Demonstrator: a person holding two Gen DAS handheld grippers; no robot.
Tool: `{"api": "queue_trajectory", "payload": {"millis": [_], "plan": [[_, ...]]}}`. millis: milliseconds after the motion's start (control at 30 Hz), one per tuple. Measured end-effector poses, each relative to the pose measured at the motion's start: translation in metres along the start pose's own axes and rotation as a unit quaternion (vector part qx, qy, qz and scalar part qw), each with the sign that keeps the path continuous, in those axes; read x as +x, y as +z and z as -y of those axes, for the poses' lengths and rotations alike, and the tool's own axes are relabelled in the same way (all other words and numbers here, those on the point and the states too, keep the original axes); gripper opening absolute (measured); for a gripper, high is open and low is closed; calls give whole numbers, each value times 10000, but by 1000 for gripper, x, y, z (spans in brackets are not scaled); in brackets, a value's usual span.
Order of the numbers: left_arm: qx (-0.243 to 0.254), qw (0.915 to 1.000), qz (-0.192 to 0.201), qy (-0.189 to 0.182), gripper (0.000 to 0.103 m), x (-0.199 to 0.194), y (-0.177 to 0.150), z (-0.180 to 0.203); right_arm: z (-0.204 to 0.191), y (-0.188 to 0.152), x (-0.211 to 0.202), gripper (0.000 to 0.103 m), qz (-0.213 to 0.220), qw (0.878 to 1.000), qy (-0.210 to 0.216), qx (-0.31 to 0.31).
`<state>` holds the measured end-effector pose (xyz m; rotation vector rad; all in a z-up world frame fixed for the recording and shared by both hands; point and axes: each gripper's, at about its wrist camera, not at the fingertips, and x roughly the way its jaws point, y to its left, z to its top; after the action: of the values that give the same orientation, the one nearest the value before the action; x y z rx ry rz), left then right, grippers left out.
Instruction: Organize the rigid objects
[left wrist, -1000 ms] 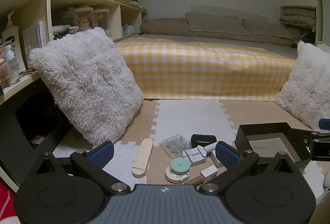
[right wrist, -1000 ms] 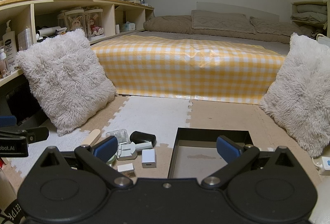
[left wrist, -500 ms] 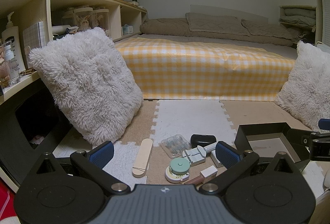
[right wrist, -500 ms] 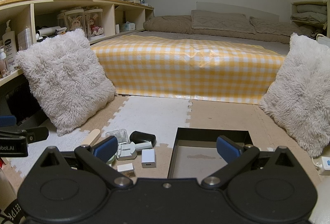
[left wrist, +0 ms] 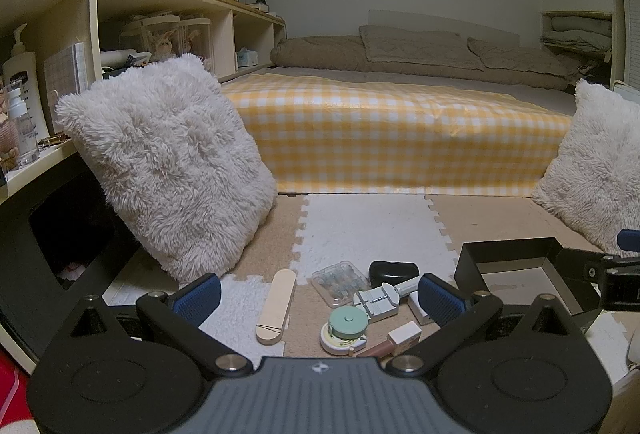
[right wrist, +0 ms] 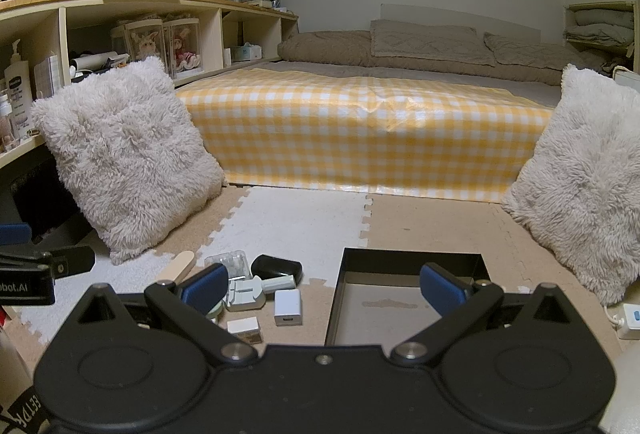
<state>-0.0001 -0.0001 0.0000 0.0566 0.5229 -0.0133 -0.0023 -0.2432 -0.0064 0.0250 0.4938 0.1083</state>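
Both grippers, left [left wrist: 318,294] and right [right wrist: 322,284], are wide open and empty; clutter sits on the floor mat's near edge left of the black tray [right wrist: 412,260], so I'd probably take the white cube [right wrist: 287,307] first, squarely.

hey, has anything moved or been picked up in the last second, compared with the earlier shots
Nothing has visibly changed. The left gripper and right gripper are open and empty as before, and the small items, such as the wooden stick and green tape measure, lie on the floor mat beside the empty black tray, same as earlier.
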Motion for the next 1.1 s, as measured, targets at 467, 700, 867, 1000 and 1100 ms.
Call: {"api": "queue_trajectory", "payload": {"millis": [467, 700, 867, 1000, 1100], "plan": [[-148, 9996, 227, -115, 103, 1, 16, 2, 6, 14, -3, 103, 238, 9996, 36, 166], [-251, 9987, 433, -131, 103, 10, 37, 0, 21, 31, 5, 103, 355, 9987, -293, 239], [-281, 9976, 638, 9, 103, 21, 55, -5, 44, 49, 13, 103, 477, 9963, -656, 267], [-252, 9954, 890, 237, 103, 32, 67, -10, 66, 62, 21, 103, 513, 9964, -596, 331], [-225, 9944, 991, 297, 103, 44, 75, -14, 86, 68, 29, 103, 479, 9958, -637, 445]]}}
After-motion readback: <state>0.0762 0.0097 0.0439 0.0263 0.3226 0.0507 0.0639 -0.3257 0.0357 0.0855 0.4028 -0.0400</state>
